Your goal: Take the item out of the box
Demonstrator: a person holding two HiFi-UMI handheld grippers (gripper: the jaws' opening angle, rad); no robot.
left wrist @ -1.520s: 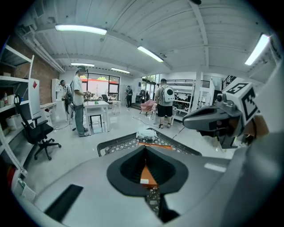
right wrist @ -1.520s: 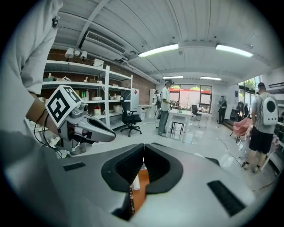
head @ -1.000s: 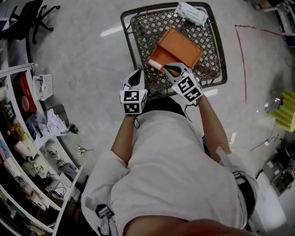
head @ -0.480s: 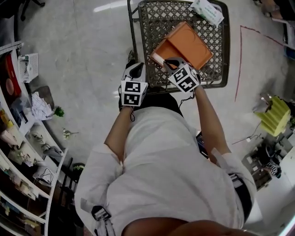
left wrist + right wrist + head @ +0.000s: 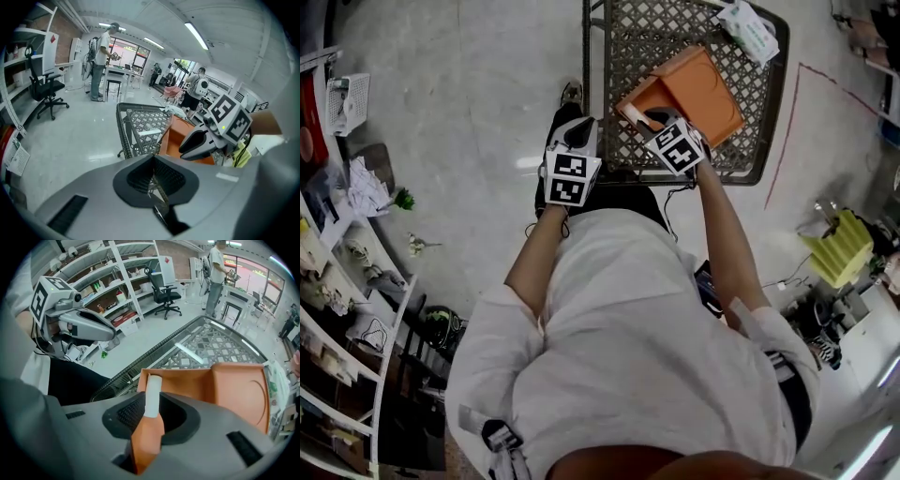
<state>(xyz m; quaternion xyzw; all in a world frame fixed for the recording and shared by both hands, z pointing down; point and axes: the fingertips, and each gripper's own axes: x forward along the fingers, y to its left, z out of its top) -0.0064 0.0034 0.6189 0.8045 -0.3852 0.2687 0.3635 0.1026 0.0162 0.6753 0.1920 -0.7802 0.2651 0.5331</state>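
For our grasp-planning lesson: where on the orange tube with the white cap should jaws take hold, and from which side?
Best grip the orange tube across its body just below the white cap, coming from the tail end along its length: it is long and narrow. The right gripper sits that way; its jaws have just been opening, with the tube between them.

The box (image 5: 698, 86) lies in the cart (image 5: 628, 52), packet (image 5: 753, 30) at its far corner.
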